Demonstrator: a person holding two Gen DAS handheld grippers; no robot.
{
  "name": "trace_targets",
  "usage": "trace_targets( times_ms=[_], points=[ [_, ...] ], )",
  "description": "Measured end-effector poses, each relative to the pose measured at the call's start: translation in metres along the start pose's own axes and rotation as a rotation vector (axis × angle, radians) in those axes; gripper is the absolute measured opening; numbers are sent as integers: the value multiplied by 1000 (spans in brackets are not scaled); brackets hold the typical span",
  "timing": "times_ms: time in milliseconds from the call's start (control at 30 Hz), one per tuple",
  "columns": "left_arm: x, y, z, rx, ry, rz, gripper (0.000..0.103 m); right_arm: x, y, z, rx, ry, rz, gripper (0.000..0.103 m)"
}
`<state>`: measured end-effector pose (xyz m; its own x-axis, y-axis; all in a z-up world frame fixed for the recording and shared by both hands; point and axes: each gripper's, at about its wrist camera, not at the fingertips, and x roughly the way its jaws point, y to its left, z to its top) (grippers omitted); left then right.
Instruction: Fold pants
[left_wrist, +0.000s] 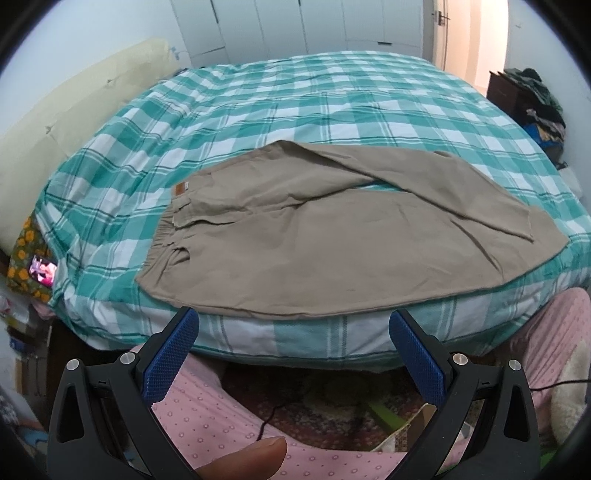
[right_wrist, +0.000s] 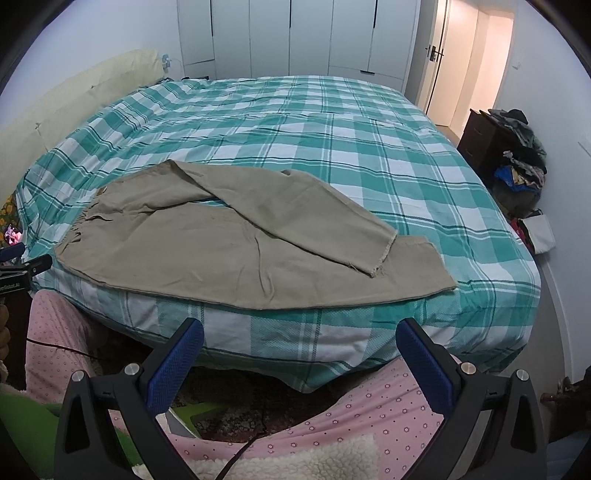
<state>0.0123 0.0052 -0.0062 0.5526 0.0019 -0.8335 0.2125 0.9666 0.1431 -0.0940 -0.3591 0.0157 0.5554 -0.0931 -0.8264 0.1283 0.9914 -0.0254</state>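
Khaki pants (left_wrist: 332, 243) flat on bed (left_wrist: 295, 107), both hand-held grippers empty

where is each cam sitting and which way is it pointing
Left wrist: on the left gripper, below the bed edge, facing the waistband end of the khaki pants; blue fingers, a thumb and pink-clad legs show.
Right wrist: on the right gripper, facing the hems; fingers open, legs, left gripper at frame left.
Shared: pants, bed, wardrobe.
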Motion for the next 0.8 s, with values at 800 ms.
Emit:
trace_targets(
  times_ms=[800],
  points=[
    [8, -5, -5, 29, 46, -8, 103, 1, -5, -2, -2, 1, -44, 102]
  ],
)
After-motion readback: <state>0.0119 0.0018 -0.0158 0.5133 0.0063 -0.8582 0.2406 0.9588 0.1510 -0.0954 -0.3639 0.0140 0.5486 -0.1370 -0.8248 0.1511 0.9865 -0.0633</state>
